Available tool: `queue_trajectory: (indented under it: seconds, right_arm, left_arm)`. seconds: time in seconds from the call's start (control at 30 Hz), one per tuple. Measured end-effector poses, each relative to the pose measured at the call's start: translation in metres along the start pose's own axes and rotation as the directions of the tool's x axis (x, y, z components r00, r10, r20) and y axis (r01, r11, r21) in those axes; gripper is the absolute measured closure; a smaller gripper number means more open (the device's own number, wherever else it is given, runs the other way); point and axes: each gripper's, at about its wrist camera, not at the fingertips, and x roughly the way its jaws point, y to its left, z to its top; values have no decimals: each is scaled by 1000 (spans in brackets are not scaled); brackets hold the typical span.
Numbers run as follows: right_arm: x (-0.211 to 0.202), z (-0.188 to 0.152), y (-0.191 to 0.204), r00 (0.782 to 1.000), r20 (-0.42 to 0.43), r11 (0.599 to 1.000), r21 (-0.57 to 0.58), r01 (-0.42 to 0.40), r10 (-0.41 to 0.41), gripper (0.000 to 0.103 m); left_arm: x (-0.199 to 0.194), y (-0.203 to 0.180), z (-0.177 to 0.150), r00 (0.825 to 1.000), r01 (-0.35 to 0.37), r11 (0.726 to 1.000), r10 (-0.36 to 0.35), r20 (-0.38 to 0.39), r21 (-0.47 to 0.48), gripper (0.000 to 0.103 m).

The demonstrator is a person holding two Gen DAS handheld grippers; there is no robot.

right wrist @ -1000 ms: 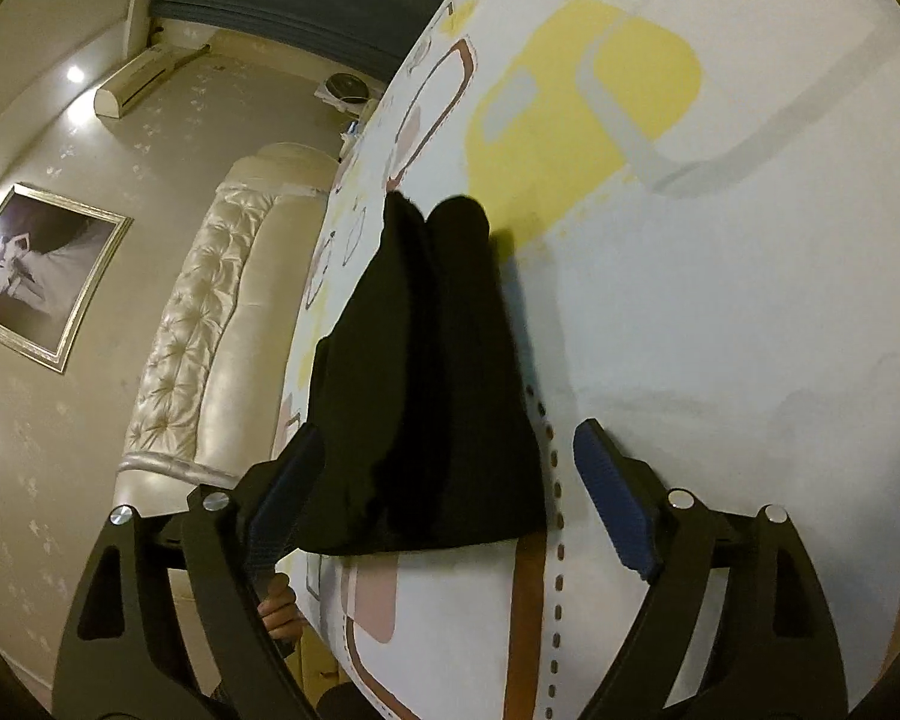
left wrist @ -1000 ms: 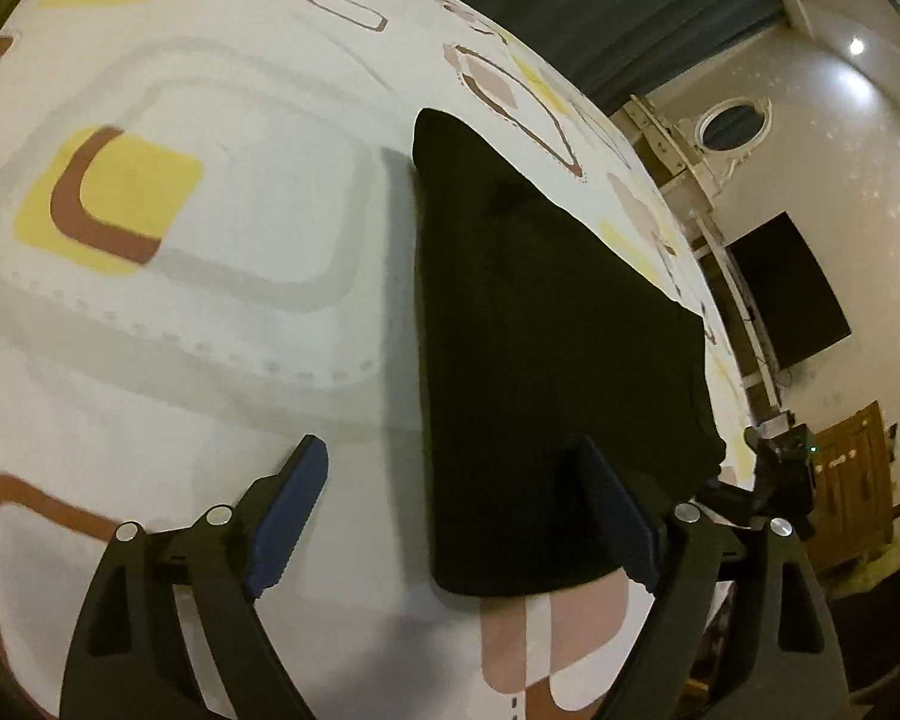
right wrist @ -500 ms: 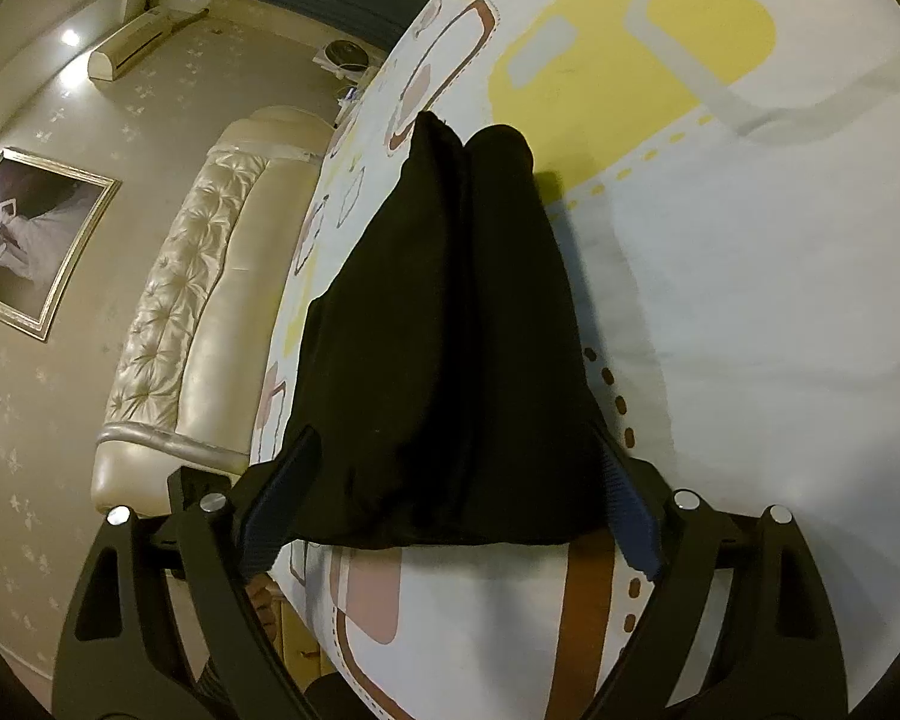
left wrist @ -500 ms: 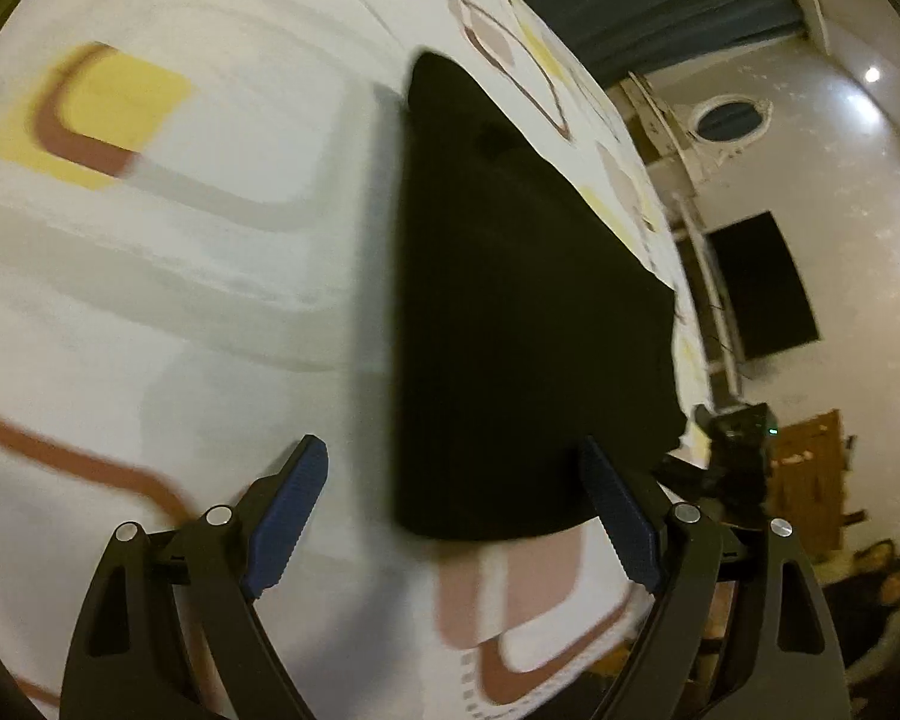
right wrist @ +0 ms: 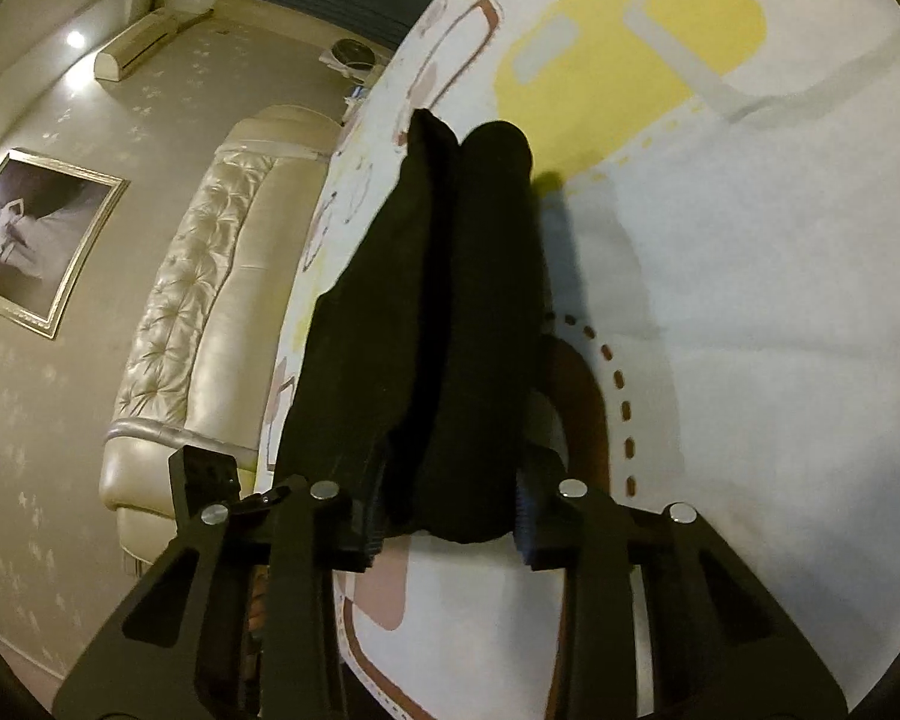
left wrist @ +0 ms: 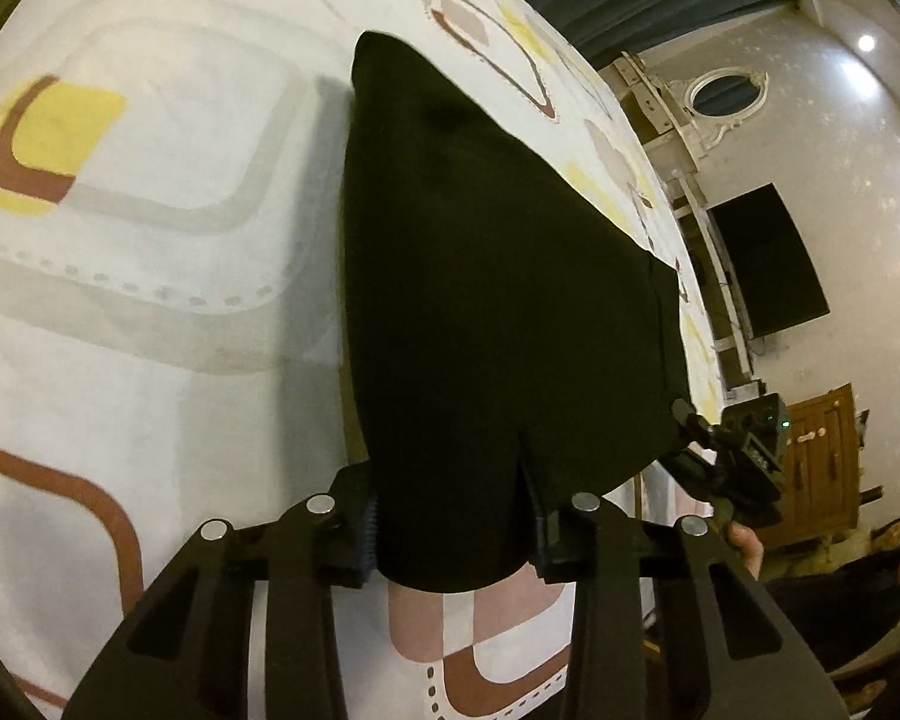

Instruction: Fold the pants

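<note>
The black pants [left wrist: 486, 300] lie folded lengthwise on a patterned bed sheet [left wrist: 150, 240]. My left gripper [left wrist: 450, 528] is shut on the near end of the pants, the cloth bunched between its fingers. In the right wrist view the pants [right wrist: 444, 312] run away from me as two dark ridges. My right gripper [right wrist: 450, 516] is shut on the near end there. The right gripper also shows in the left wrist view [left wrist: 732, 450] at the pants' right corner.
The sheet [right wrist: 750, 300] has yellow, brown and grey shapes. A cream tufted headboard [right wrist: 198, 312] stands left of the bed. A dark screen [left wrist: 768, 258] and a wooden cabinet [left wrist: 822, 456] stand past the bed's right edge.
Both grippers moved forward onto the near end of the pants and closed on it; a second ago both were open and short of the cloth.
</note>
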Motion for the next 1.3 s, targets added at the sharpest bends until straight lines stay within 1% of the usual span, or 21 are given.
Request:
queue_trajectory:
  seconds: [0.1,0.2,0.33,0.4,0.43,0.53,0.67,1.3]
  right_arm:
    - [-9,-7,5,1000,2,1000,-7,-12,12,73]
    - [-18,-22,7,1000,-10,1000,-9,-25,25,73]
    - [-32,-50,-6,998,-28,998,34,-59,60,73]
    - [-33,-57,-15,999,-31,998,43,-41,42,73]
    - [-32,-58,-19,998,-29,997,58,-50,52,73]
    - [-26,-59,-28,998,-21,996,74,-56,58,73]
    - [-25,-59,-28,998,-19,995,76,-59,61,73]
    - [-33,-58,-40,998,-10,994,85,-66,67,73]
  left_arm:
    - [-8,-3,-7,1000,-1,1000,1,-3,9,67]
    - [-15,-2,-22,1000,0,1000,0,-17,7,67]
    - [-20,-1,-47,1000,-13,1000,14,-23,21,66]
    - [-19,1,-53,999,-36,998,37,-11,52,66]
    - [-18,1,-54,999,-42,997,42,-3,64,65]
    - [-12,9,-52,1000,-20,998,20,1,58,64]
    - [-12,10,-54,1000,-16,997,15,16,72,63]
    - [-13,9,-58,1000,3,998,-5,30,64,62]
